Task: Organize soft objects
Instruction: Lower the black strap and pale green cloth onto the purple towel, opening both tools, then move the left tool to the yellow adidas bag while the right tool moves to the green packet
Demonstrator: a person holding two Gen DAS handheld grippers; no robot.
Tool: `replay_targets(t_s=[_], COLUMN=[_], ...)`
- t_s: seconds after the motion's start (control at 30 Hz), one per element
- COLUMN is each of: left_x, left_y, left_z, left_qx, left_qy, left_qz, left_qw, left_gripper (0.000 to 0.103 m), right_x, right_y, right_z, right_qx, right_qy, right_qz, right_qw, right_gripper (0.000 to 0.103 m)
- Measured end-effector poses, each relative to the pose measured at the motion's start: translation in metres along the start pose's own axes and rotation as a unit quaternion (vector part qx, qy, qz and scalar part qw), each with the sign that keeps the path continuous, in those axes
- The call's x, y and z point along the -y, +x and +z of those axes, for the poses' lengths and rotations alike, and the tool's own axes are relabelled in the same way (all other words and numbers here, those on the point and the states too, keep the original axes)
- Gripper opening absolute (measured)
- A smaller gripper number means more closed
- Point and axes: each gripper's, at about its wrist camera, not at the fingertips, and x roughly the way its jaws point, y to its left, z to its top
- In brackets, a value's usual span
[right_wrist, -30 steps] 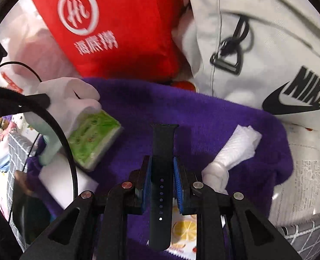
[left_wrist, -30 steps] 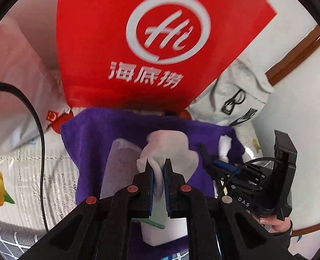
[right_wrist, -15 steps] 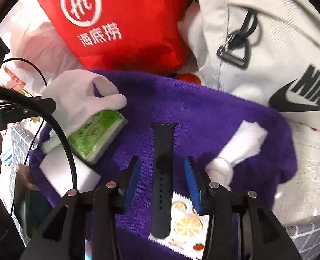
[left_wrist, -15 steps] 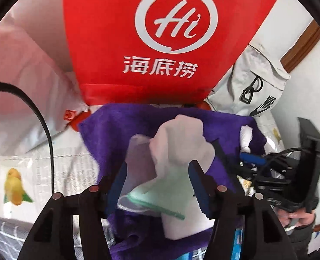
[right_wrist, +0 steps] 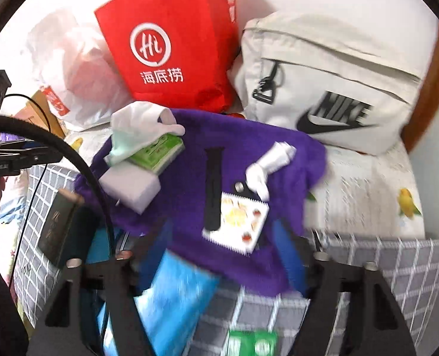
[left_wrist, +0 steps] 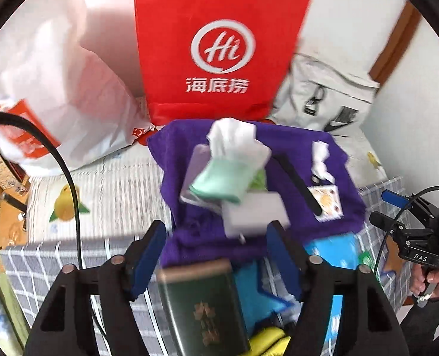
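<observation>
Both pulled back from the purple towel [right_wrist: 249, 154]: left gripper [left_wrist: 216, 255] opened off the white glove [left_wrist: 234, 139], right gripper [right_wrist: 222, 255] opened off the black strap [right_wrist: 213, 187], each left lying on the towel.

Fruit-print bed [right_wrist: 367, 184] — purple towel [right_wrist: 249, 136], red bag [right_wrist: 172, 44], grey backpack [right_wrist: 338, 68].

Home bedroom: quilted bedding [right_wrist: 364, 187]; Nike backpack [right_wrist: 332, 89]; shopping bag [left_wrist: 216, 47]

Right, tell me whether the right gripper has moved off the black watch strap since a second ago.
Yes. The right gripper has opened and backed away toward the camera; the black watch strap now lies free on the purple towel.
</observation>
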Motion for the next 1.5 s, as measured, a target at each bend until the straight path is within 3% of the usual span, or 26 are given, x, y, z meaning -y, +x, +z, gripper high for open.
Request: replay_targets(t_s=[0.1, 0.2, 0.3, 0.43, 0.57, 0.77, 0.8, 0.87, 0.9, 0.93, 1.2, 1.4, 1.5], left_x=[0.011, 0.019, 0.023, 0.023, 0.028, 0.032, 0.033, 0.035, 0.037, 0.040, 0.066, 0.071, 0.075], left_y=[-0.023, -0.039, -0.046, -0.052, -0.059, -0.060, -0.059, -0.056, -0.054, -0.051, -0.014, 0.014, 0.038], left_z=[-0.028, -0.058, -0.086, -0.121, -0.150, -0.182, -0.187, -0.195, -0.199, -0.201, -0.206, -0.193, -0.195], left_qx=[0.009, 0.012, 0.007, 0.003, -0.001, -0.018, -0.021, -0.024, -0.025, -0.027, -0.054, -0.022, -0.027], left_qy=[0.005, 0.006, -0.005, -0.041, -0.064, -0.101, -0.106, -0.116, -0.121, -0.124, -0.127, -0.151, -0.144], left_qz=[-0.002, 0.000, -0.001, 0.002, -0.008, 0.000, 0.004, 0.012, 0.013, 0.013, 0.032, 0.037, 0.048], left_qw=[0.9999, 0.9999, 1.0000, 0.9992, 0.9979, 0.9948, 0.9942, 0.9928, 0.9922, 0.9918, 0.9899, 0.9876, 0.9880], left_gripper=[0.069, 0.076, 0.076, 0.076, 0.076, 0.076, 0.076, 0.076, 0.076, 0.076, 0.076, 0.076, 0.076], right_x=[0.002, 0.003, 0.013, 0.027, 0.026, 0.007, 0.007, 0.012, 0.014, 0.016, 0.032, 0.031, 0.027], right_y=[-0.024, -0.037, -0.045, -0.031, -0.010, 0.013, 0.012, 0.009, 0.007, 0.004, -0.012, -0.005, -0.005], right_z=[-0.029, -0.065, -0.102, -0.142, -0.167, -0.184, -0.187, -0.191, -0.193, -0.193, -0.190, -0.196, -0.200], right_qx=[0.013, 0.008, -0.003, -0.041, -0.074, -0.066, -0.046, -0.030, -0.023, -0.018, -0.029, -0.039, -0.023], right_qy=[0.003, -0.002, 0.004, 0.028, 0.006, -0.066, -0.071, -0.060, -0.058, -0.058, -0.063, -0.072, -0.079], right_qz=[0.000, -0.025, -0.037, -0.022, -0.028, -0.049, -0.042, -0.025, -0.025, -0.023, 0.003, 0.007, -0.004], right_qw=[1.000, 1.000, 0.999, 0.999, 0.997, 0.994, 0.996, 0.997, 0.998, 0.998, 0.998, 0.997, 0.997], right_gripper=[0.078, 0.085, 0.086, 0.086, 0.086, 0.086, 0.082, 0.060, 0.042, 0.037, 0.032, 0.035, 0.038])
